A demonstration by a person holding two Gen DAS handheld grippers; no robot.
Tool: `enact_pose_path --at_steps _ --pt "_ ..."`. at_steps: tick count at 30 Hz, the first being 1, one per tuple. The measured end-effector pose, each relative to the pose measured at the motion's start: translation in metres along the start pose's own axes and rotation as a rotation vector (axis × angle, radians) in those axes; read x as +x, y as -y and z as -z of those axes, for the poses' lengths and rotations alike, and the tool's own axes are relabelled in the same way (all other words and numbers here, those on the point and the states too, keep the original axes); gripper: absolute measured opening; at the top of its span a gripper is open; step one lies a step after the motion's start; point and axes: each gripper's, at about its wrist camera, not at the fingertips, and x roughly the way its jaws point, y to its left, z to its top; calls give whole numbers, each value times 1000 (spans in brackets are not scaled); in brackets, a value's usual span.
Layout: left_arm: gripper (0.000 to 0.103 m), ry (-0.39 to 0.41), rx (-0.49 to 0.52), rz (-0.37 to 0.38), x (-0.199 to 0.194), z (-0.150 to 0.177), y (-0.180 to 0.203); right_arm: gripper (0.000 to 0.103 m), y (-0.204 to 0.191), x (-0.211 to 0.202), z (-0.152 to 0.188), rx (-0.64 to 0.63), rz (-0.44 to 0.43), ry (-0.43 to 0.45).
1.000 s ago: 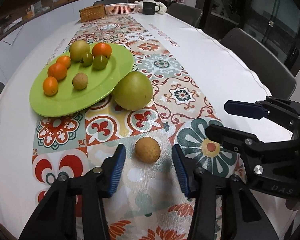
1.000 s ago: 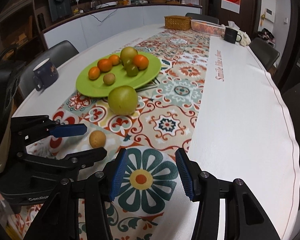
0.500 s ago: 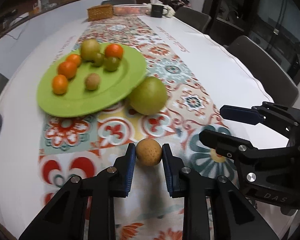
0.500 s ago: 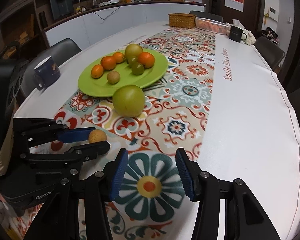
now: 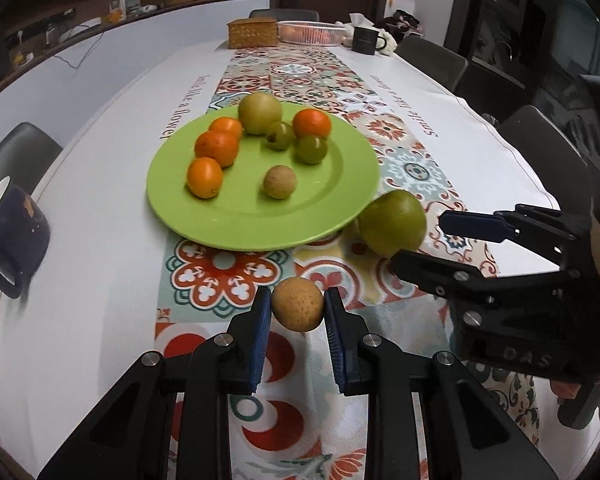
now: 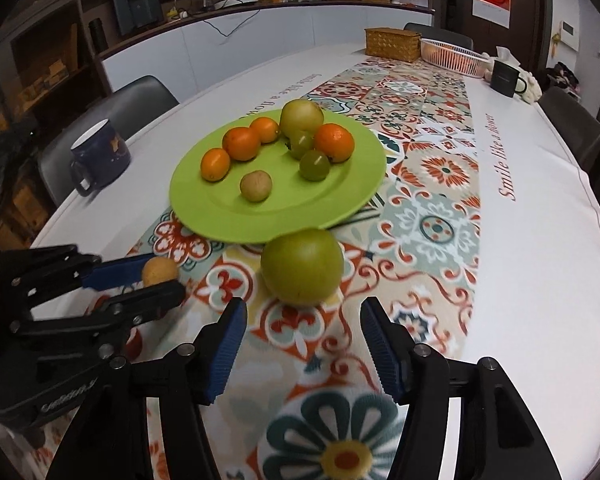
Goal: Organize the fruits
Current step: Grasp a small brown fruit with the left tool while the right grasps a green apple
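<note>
The table runs long under me, its patterned runner down the middle. The green plate sits on that runner and carries seven fruits already: three oranges, a pale apple at the back, two small green ones and one small tan one.

The big green fruit lies on the runner, just against the plate's near rim. My right gripper faces it with fingers spread wide and nothing between them. It is round and looks smooth, so I judge that if I close off-centre it will squirt out sideways, roll along the cloth, or nudge the plate and set the fruits on it rolling.

My left gripper has its blue pads pinching the small brown fruit at the tips, and it appears to be clear of the cloth, though I cannot be sure. The grip is at the very ends of the pads, so a jolt or a tilt could let it slip and drop to the runner.

My two grippers are close together, the right one just beside my left. If both go for the plate at once, I think they may knock, and the brown fruit is the likeliest loser. The navy mug stands at my left, well apart from the plate.
</note>
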Motion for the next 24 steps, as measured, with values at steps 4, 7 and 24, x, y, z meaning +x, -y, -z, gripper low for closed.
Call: enact_pose_path --at_steps 4,7,24 --pt "27 2 -12 -1 4 -4 -6 60 -1 13 -10 3 4 -21" --pt "27 6 -16 0 6 -7 -10 60 -2 19 -14 2 7 -25" --pt "27 31 -30 8 2 -12 -19 51 -7 15 -17 6 28 -7"
